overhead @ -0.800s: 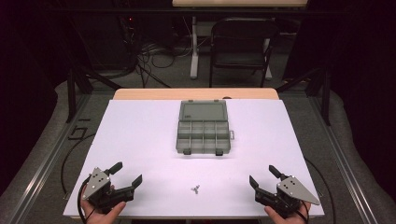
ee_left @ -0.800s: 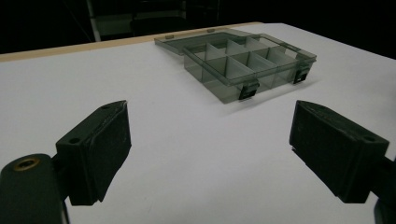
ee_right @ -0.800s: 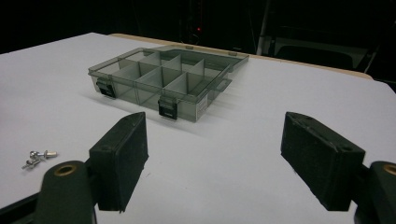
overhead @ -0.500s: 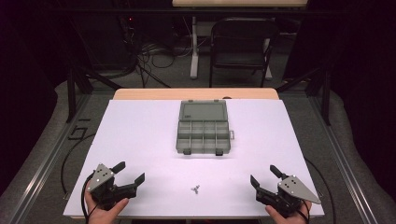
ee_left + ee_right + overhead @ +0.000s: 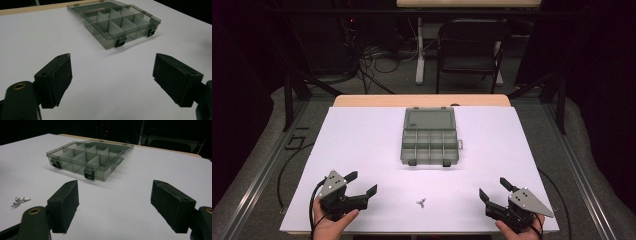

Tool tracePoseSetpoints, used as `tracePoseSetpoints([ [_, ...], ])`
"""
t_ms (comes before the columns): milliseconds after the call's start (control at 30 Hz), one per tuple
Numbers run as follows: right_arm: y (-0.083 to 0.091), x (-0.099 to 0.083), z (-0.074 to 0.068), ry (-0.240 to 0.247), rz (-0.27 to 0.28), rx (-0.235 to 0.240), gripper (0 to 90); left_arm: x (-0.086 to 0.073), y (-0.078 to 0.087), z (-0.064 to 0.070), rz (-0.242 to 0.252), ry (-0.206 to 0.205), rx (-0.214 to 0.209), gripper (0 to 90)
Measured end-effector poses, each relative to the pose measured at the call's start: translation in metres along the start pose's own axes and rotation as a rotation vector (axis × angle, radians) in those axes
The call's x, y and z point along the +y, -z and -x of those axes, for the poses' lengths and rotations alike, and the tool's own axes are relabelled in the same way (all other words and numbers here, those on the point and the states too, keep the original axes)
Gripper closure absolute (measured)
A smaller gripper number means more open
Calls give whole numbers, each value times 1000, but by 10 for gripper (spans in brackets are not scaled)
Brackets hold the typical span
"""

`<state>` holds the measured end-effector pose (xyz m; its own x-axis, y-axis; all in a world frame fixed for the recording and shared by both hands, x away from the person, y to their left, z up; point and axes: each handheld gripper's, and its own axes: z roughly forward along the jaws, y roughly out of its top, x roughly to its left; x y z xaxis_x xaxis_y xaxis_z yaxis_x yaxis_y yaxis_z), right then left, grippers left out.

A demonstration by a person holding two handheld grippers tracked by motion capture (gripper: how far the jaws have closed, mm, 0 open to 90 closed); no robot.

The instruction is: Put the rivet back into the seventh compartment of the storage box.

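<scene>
I'm holding both the left gripper [image 5: 362, 183] and right gripper [image 5: 493, 190] spread wide and empty, with the little screws [image 5: 421, 202] sitting between them, maybe slightly nearer the left one.

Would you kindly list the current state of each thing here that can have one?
Organizer box: lid open and laid flat behind it, compartments look empty.
Screws: loose on the white table, outside the box.
Left gripper: open, holding nothing.
Right gripper: open, holding nothing.

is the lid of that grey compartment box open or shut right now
Open. The lid lies flat behind the compartment box, and the bare dividers show from above.
</scene>
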<state>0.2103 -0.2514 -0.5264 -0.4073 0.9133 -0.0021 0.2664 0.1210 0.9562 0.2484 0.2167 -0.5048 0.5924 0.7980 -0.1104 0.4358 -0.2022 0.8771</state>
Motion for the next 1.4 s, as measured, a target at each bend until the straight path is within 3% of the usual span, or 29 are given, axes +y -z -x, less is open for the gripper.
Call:
tracePoseSetpoints([
  [700, 2, 0, 0, 1, -10, -13, 224, 16, -6, 2, 6, -6, -36, 183],
  [1033, 1, 0, 0, -2, -12, -7, 224, 27, -25, 26, -76, -82, -110, 258],
  [1400, 0, 1, -1, 4, -9, 2, 224, 32, -46, 42, -179, -98, -148, 310],
])
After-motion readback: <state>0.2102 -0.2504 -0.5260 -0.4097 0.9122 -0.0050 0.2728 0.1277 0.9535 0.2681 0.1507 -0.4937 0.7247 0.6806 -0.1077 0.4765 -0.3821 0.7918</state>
